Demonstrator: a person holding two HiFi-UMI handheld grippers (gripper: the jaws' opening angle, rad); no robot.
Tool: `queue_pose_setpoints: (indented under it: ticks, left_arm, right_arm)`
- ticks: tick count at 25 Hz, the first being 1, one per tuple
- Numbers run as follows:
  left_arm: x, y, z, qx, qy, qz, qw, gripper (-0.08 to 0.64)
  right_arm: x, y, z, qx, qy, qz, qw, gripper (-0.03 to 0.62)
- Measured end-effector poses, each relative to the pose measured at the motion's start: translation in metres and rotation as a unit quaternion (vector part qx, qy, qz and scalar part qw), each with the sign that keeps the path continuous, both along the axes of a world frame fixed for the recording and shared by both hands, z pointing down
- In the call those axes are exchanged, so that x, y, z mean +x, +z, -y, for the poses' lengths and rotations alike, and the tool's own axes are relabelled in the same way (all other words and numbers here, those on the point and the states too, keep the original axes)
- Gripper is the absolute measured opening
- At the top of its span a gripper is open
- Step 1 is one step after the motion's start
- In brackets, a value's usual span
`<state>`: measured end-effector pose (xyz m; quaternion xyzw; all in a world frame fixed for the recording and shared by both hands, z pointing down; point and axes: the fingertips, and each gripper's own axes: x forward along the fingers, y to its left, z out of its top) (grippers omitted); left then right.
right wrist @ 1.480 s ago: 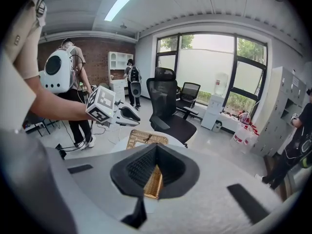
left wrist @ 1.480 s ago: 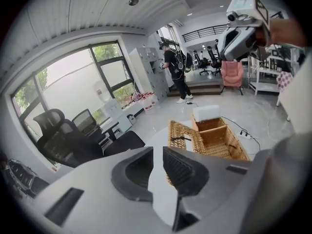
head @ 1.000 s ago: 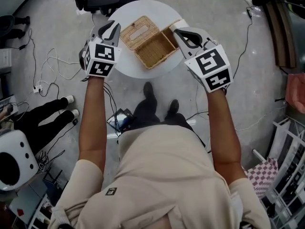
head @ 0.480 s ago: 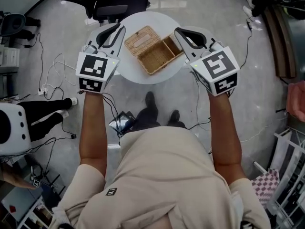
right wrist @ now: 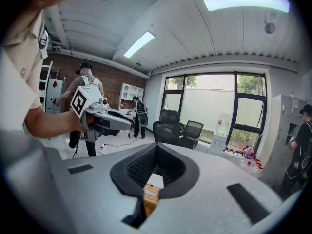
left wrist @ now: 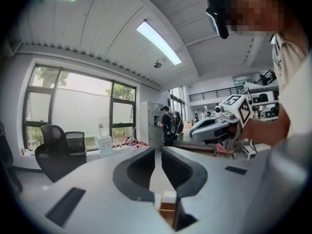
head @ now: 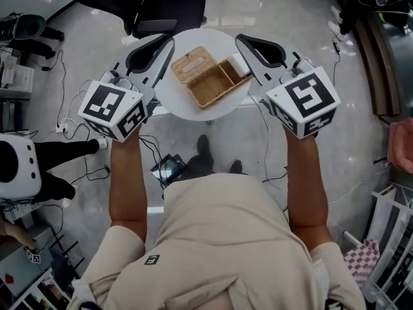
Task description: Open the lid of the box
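Upper centre of head view: woven wicker box (head: 216, 82) on round white counter (head: 193, 112), lid (head: 191, 63) laid open flat. Left tool (head: 169, 41), right tool (head: 240, 39) closed, empty, either side, apart. Best: withdraw clear, no snagging lid.

The pale grey polished floor (head: 303, 11) has cables (head: 62, 89) trailing along its left side. A black office chair (head: 169, 8) stands at the far edge of a round white table (head: 187, 105). Tall dark-framed windows (left wrist: 73, 108) let in daylight. Strip lights (left wrist: 158, 43) cross the white ceiling (left wrist: 97, 33), and one wall (right wrist: 109, 77) is red brick.
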<state>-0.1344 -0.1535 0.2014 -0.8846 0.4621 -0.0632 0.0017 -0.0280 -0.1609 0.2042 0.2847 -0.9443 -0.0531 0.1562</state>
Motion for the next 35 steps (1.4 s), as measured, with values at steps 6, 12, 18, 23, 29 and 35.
queue_pose_setpoints:
  ticks: [6,12,18,23,29,35]
  left_arm:
    - [0.020,-0.034,-0.022,0.015,-0.005,0.006,0.9999,0.043]
    - [0.033,-0.066,-0.039,0.047,0.000,0.002,0.9989,0.043]
    - [0.037,-0.072,-0.051,0.054,-0.006,0.004,0.9985,0.043]
    - [0.035,-0.071,-0.053,0.052,-0.012,0.005,0.9986,0.042]
    - [0.034,-0.071,-0.055,0.053,-0.019,0.007,0.9984,0.043]
    - [0.038,-0.073,-0.073,0.056,-0.027,0.009,0.9981,0.043]
  right_arm:
    - [0.013,-0.030,-0.018,0.016,-0.016,0.019,1.000,-0.008]
    - [0.017,-0.058,-0.036,0.023,-0.046,0.040,0.998,-0.011]
    - [0.023,-0.065,-0.046,0.027,-0.054,0.045,0.997,-0.011]
    - [0.022,-0.067,-0.048,0.028,-0.059,0.045,0.997,-0.011]
    - [0.019,-0.067,-0.049,0.029,-0.070,0.041,0.996,-0.011]
    - [0.024,-0.068,-0.066,0.031,-0.077,0.038,0.996,-0.011]
